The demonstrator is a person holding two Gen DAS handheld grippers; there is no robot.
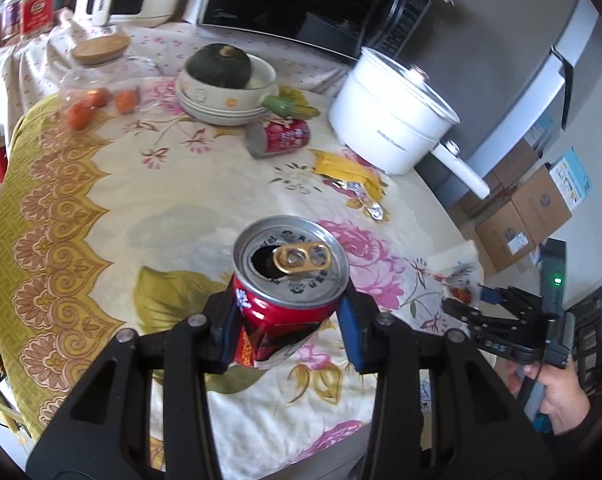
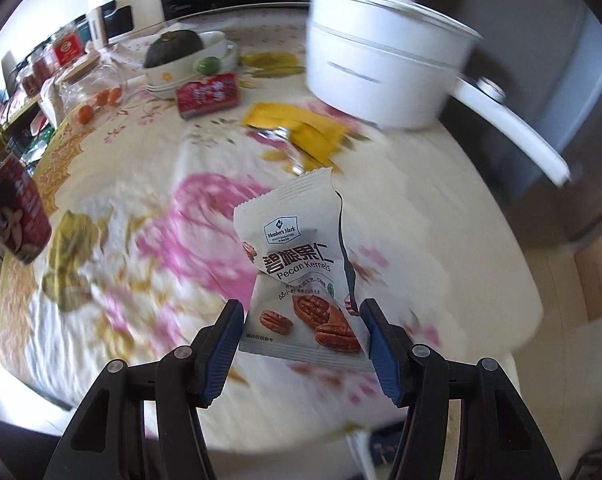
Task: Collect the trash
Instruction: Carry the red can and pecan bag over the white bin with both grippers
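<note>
My left gripper is shut on a dented red drink can with an open gold tab and holds it above the floral tablecloth. That can also shows at the left edge of the right wrist view. My right gripper is shut on a white pecan kernel wrapper and holds it above the table; it also shows in the left wrist view. A second red can lies on its side farther back. A yellow wrapper lies near the white pot.
A white pot with a long handle stands at the back right. A bowl holding a dark squash, a glass jar with oranges, a microwave and cardboard boxes on the floor are around.
</note>
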